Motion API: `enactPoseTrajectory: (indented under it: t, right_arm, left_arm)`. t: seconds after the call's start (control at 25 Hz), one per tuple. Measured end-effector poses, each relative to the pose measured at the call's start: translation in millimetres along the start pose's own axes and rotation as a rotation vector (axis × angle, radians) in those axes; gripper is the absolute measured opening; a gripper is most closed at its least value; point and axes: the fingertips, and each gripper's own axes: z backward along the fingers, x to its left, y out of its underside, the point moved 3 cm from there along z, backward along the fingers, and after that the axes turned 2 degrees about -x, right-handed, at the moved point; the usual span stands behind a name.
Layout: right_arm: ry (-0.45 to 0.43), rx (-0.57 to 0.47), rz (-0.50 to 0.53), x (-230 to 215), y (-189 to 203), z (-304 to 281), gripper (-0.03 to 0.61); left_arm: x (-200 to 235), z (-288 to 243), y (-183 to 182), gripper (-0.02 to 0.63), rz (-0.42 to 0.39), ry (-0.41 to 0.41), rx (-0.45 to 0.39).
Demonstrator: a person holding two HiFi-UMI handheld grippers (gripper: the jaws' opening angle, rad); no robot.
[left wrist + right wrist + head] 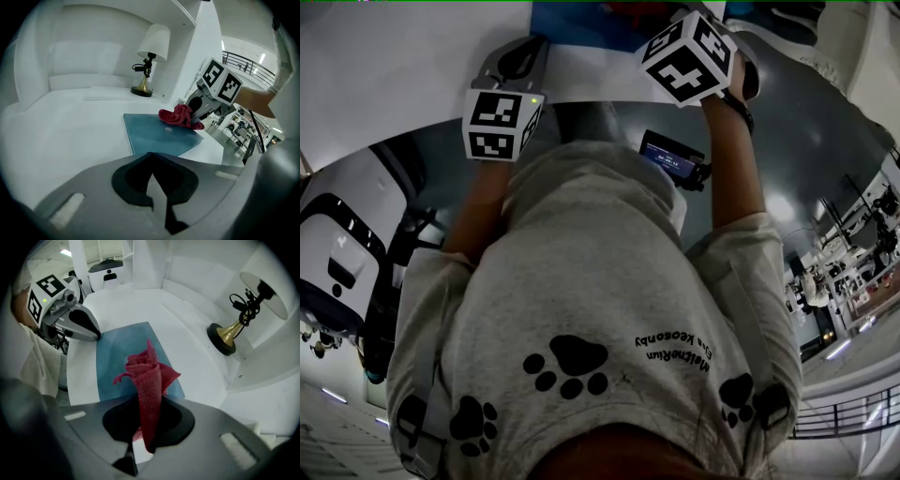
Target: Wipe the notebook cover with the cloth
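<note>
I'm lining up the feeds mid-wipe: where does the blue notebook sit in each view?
Head view: the notebook is a blue patch at the top edge, near the centre.
Left gripper view: the notebook is at the centre, with the red cloth at its far edge.
Right gripper view: the notebook is left of centre.
Shared landmark: the lamp, seen in both gripper views but not in the head view.

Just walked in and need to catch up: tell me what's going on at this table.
A person holds a gripper in each hand. The right gripper has a red cloth clamped in its jaws, resting on the blue notebook that lies flat on the white table. The left gripper, jaws shut and empty, sits at the notebook's edge, seemingly steadying it.
</note>
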Motion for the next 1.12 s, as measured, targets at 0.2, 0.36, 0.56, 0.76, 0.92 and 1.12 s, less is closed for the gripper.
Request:
enactPoseTrajectory:
  t: [0.2, 0.36, 0.56, 0.76, 0.92, 1.12]
  right_arm:
    - [0.021, 0.019, -0.048, -7, 20, 2, 0.046]
    - [0.040, 0.040, -0.072, -11, 33, 2, 0.045]
    - [0.045, 0.060, -0.089, -13, 45, 1, 0.044]
    - [0.048, 0.070, -0.089, -12, 44, 5, 0.046]
    - [0.028, -0.031, -0.124, -4, 24, 32, 0.046]
    - [0.006, -0.157, -0.071, 16, -19, 55, 0.046]
  left_arm:
    - [1, -1, 1, -0.003, -0.004, -0.007, 0.003]
    - [2, -1, 0, -0.003, -0.005, -0.011, 0.002]
    - [1, 0, 0, -0.003, -0.006, -0.011, 0.005]
    - [2, -2, 2, -0.003, -0.004, -0.014, 0.007]
    - [0, -1, 2, -0.003, 0.000, -0.017, 0.000]
    - [0, -2, 2, -0.003, 0.004, -0.014, -0.004]
